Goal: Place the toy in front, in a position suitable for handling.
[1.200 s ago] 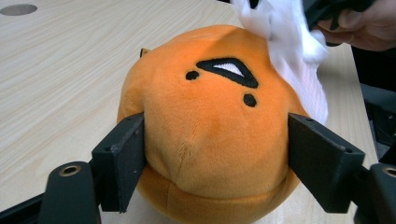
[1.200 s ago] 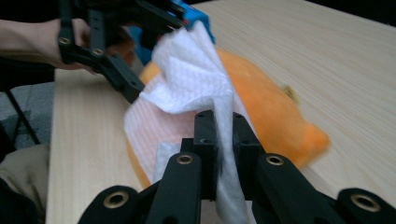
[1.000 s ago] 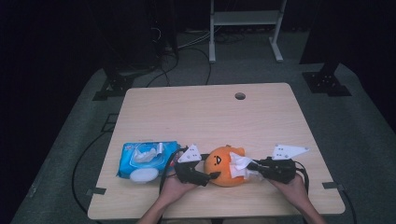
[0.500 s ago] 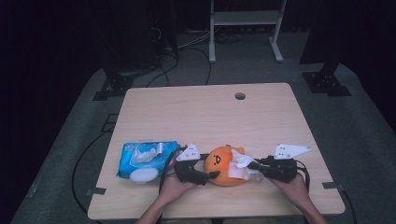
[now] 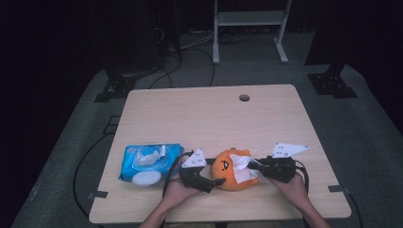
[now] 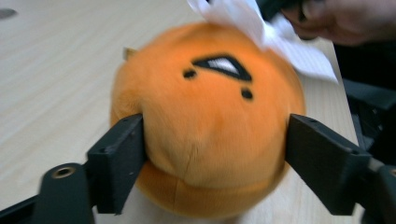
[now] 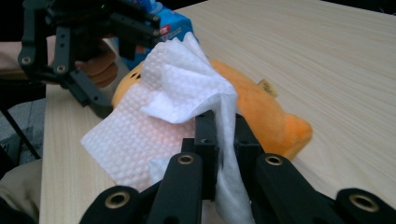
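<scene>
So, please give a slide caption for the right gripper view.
Right tool pinches a white wipe over the orange plush toy.

Orange toy: soft matt plush, short nap, stitched seam. Wipe: thin white nonwoven sheet, dimpled embossing, crumpled. Table: pale wood-grain laminate, smooth, low sheen. Wipes pack: glossy blue plastic film. Gripper jaws: matt black plastic, brass-coloured rivets.

A pale wooden table with a round hole near its far edge carried an orange plush toy close to its near edge and a blue pack of wipes lying just left of that toy.
</scene>
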Demonstrator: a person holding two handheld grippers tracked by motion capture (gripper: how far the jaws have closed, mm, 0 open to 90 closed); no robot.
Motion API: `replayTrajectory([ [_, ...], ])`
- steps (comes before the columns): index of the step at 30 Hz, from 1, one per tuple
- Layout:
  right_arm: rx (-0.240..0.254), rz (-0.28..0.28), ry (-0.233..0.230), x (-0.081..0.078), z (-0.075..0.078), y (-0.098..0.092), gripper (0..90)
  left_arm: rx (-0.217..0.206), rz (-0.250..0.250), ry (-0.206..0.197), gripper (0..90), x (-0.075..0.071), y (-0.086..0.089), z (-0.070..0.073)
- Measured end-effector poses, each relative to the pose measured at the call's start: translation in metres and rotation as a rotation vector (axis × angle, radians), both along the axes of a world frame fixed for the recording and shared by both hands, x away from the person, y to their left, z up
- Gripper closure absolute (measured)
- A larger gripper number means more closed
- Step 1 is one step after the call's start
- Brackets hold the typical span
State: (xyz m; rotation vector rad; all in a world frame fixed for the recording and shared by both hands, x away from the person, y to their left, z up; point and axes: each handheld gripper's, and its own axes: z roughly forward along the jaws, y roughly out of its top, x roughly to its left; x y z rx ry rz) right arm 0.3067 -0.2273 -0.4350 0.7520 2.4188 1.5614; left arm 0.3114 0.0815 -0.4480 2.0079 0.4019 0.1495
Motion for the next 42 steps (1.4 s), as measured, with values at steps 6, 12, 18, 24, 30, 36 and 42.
replayTrajectory([
  [6,-0.005,0.039,0.001,-0.014,0.005,0.004,84.1,-0.009,-0.009,0.003,19.6,0.002,-0.005,-0.001],
  [12,-0.05,0.069,-0.099,-0.017,0.017,0.025,84.4,0.02,-0.048,-0.029,26.3,-0.002,-0.014,-0.002],
  [18,-0.056,-0.06,-0.064,0.0,0.011,0.002,84.4,0.008,-0.053,-0.023,27.4,0.0,-0.012,-0.004],
  [24,-0.028,-0.057,-0.01,0.001,0.002,-0.004,84.4,-0.011,-0.024,-0.002,13.4,0.002,-0.013,0.001],
  [30,0.013,0.013,-0.046,-0.013,0.015,0.007,84.4,0.007,-0.055,-0.029,22.4,-0.003,-0.016,0.001],
  [36,-0.024,0.035,-0.043,-0.009,0.01,0.014,84.5,0.03,-0.064,-0.064,27.8,-0.01,-0.016,0.0],
  [42,0.006,-0.058,0.014,-0.002,0.008,-0.011,84.5,0.016,-0.064,-0.045,27.1,-0.009,-0.013,-0.002],
])
